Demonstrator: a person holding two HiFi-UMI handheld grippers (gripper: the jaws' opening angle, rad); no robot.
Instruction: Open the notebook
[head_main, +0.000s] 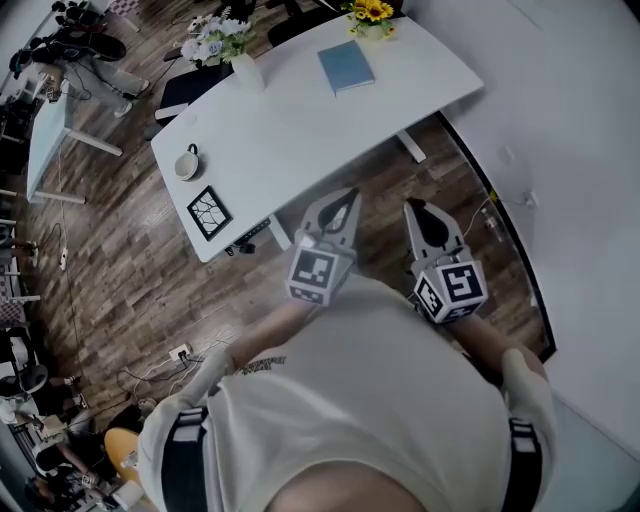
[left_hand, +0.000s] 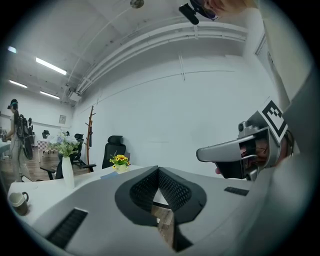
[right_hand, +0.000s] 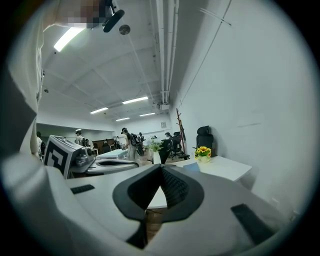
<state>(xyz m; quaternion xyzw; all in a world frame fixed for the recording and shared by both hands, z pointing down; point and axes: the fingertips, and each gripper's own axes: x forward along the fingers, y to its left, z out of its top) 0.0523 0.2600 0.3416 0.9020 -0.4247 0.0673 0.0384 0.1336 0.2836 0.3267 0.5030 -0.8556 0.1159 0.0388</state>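
Note:
A closed blue notebook (head_main: 345, 67) lies flat on the far part of the white table (head_main: 300, 130), near a pot of yellow flowers (head_main: 370, 14). Both grippers are held in front of the person's chest, short of the table's near edge and well away from the notebook. The left gripper (head_main: 346, 197) is shut with nothing in it; its tips meet in the left gripper view (left_hand: 159, 170). Beside it, the right gripper (head_main: 416, 208) is also shut and empty (right_hand: 161, 167). From the right gripper view the notebook (right_hand: 191, 166) shows as a thin blue strip beyond the jaws.
On the table stand a white vase of flowers (head_main: 228, 45), a mug (head_main: 187, 163) and a black-and-white patterned tile (head_main: 209, 212). A dark chair (head_main: 185, 90) sits behind the table. A white wall (head_main: 560, 120) runs along the right, and cables lie on the wood floor (head_main: 130, 270).

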